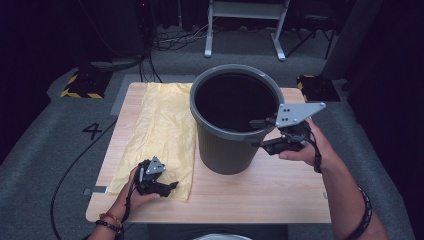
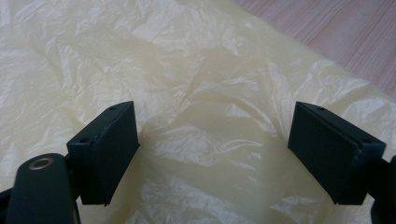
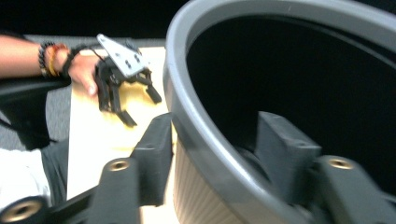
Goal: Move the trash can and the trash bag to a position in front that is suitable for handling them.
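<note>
1. Left hand-held gripper (image 1: 167,186): I have it low over the near end of the bag (image 1: 160,130), jaws spread wide with nothing between them. In the left gripper view the pads (image 2: 116,149) stand apart above crinkled yellow film, probably so that a fold can be pinched next.
2. Bag: thin yellow plastic lying flat on the left half of the counter (image 1: 260,195), its long side running away from me, just beside the bin (image 1: 232,122). I judge it is laid out as a liner.
3. Bin: grey, upright, open and dark inside, at mid-counter.
4. Right hand-held gripper (image 1: 256,131): I hold it level at the bin's near right rim, one jaw outside the wall and one inside. The right gripper view shows the rim (image 3: 205,140) between the jaws, which are partly open; whether the pads press on the wall I cannot tell. The straddle likely serves to steady the bin.
</note>
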`<act>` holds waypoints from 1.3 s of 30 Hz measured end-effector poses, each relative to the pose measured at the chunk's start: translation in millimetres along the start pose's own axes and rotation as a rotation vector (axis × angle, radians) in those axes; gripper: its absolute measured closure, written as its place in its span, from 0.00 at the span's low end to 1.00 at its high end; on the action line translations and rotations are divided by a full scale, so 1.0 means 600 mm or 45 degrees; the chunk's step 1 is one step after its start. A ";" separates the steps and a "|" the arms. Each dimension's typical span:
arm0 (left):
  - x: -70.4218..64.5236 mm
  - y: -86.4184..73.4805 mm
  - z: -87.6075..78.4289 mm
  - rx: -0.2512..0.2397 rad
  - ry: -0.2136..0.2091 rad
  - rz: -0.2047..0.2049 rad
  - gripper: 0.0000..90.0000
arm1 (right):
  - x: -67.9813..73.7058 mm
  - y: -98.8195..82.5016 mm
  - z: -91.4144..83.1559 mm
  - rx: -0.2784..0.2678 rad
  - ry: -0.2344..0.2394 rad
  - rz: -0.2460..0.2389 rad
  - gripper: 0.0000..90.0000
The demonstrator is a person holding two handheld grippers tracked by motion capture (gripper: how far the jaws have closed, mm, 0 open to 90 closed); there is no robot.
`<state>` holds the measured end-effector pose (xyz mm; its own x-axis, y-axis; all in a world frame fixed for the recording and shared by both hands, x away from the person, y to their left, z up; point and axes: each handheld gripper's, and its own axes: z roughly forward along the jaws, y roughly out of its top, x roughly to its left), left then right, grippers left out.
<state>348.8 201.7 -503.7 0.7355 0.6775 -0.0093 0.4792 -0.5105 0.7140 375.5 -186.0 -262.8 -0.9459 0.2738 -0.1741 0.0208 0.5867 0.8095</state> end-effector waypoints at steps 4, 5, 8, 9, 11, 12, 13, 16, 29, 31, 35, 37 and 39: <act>0.000 0.000 0.000 -0.001 -0.001 -0.003 0.18 | -0.001 0.015 0.006 0.063 0.051 -0.037 0.63; 0.000 0.000 0.000 -0.001 -0.001 -0.003 0.18 | 0.002 0.018 0.005 0.063 0.046 -0.059 0.66; 0.000 0.000 0.000 0.000 0.000 0.000 0.18 | 0.009 0.022 0.001 0.071 0.055 -0.087 0.71; 0.000 0.000 0.000 0.000 0.001 0.001 0.18 | 0.011 0.023 0.000 0.069 0.060 -0.091 0.72; 0.000 0.000 0.000 0.000 0.001 0.000 0.18 | 0.016 0.025 -0.003 0.082 0.076 -0.105 0.75; 0.000 0.000 0.000 0.000 0.001 0.000 0.18 | 0.016 0.025 -0.003 0.082 0.076 -0.105 0.75; 0.000 0.000 0.000 0.002 -0.001 -0.001 0.18 | 0.023 0.027 -0.006 0.092 0.096 -0.112 0.78; 0.000 0.000 0.000 0.004 -0.002 0.000 0.18 | 0.034 0.027 -0.010 0.092 0.117 -0.115 0.81; -0.001 -0.001 -0.003 0.013 0.003 0.002 0.18 | 0.060 0.030 -0.025 0.130 0.142 -0.116 0.83; -0.001 -0.002 -0.002 -0.001 0.004 0.001 0.18 | 0.064 0.028 -0.033 0.139 0.177 -0.119 0.84; -0.001 -0.002 -0.002 -0.002 0.005 -0.001 0.18 | 0.070 0.025 -0.041 0.145 0.181 -0.125 0.83; -0.001 -0.002 -0.002 0.001 0.004 0.003 0.18 | 0.076 0.020 -0.044 0.123 0.158 -0.132 0.82; -0.001 -0.001 -0.002 0.008 0.004 -0.001 0.18 | 0.078 0.016 -0.043 0.088 0.135 -0.123 0.67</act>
<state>347.5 202.1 -503.2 0.7339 0.6792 -0.0075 0.4824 -0.5134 0.7098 322.9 -187.3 -248.5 -0.9733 0.1337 -0.1866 -0.0534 0.6587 0.7505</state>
